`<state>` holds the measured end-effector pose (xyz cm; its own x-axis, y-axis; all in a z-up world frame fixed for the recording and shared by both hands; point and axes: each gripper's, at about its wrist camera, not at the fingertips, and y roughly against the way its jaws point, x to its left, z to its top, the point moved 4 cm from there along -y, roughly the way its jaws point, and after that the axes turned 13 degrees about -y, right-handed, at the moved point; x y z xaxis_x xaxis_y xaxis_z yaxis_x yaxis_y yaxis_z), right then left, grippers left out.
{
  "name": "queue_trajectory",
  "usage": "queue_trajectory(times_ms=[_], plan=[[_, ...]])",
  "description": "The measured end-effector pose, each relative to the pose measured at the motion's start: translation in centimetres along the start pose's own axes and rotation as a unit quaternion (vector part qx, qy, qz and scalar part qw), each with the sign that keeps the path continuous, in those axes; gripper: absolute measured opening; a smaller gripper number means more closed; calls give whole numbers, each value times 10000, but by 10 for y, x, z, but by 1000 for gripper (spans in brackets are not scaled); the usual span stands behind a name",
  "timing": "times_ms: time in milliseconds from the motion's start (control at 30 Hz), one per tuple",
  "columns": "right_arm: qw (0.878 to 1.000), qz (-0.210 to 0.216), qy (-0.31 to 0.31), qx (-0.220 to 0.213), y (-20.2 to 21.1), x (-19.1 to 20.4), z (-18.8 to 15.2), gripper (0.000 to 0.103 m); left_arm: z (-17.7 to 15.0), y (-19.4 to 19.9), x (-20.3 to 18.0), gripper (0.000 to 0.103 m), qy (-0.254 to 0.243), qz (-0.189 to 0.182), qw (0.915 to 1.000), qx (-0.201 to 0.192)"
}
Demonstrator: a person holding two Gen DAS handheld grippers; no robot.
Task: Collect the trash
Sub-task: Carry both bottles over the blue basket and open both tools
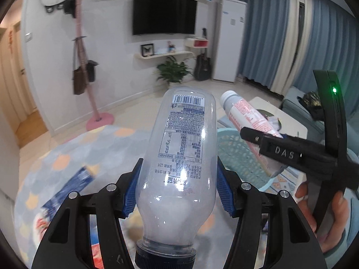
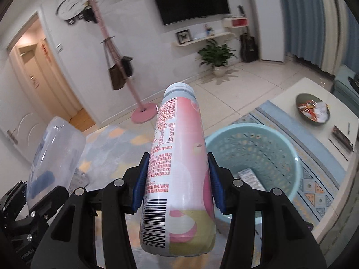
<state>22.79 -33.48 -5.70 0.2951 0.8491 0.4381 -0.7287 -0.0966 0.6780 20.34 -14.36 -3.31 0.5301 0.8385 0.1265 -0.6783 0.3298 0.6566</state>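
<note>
My left gripper [image 1: 178, 174] is shut on a clear plastic bottle [image 1: 179, 148] with a dark blue cap; the blue pads press its sides and the cap points back at the camera. My right gripper [image 2: 178, 177] is shut on a pink and white drink bottle [image 2: 179, 157], white cap pointing away. A light teal mesh basket [image 2: 246, 126] stands on the rug just right of and below the pink bottle, with a small packet [image 2: 249, 177] inside. In the left wrist view the pink bottle [image 1: 246, 116] hangs over the basket rim [image 1: 226, 132].
A blue wrapper [image 1: 67, 190] lies on the patterned rug at the left. A white low table [image 2: 314, 89] with a dark bowl [image 2: 313, 109] of wrappers stands right of the basket. A pink coat stand [image 2: 143, 112] and a potted plant [image 2: 217, 56] stand by the far wall.
</note>
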Motion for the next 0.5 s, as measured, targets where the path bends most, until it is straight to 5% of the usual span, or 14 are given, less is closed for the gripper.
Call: queue_trajectory(times_ms=[500], plan=[[9923,-1080,-575,168,-55,-115,12,46,34,-117,-64,57,-561,-216,9958,697]])
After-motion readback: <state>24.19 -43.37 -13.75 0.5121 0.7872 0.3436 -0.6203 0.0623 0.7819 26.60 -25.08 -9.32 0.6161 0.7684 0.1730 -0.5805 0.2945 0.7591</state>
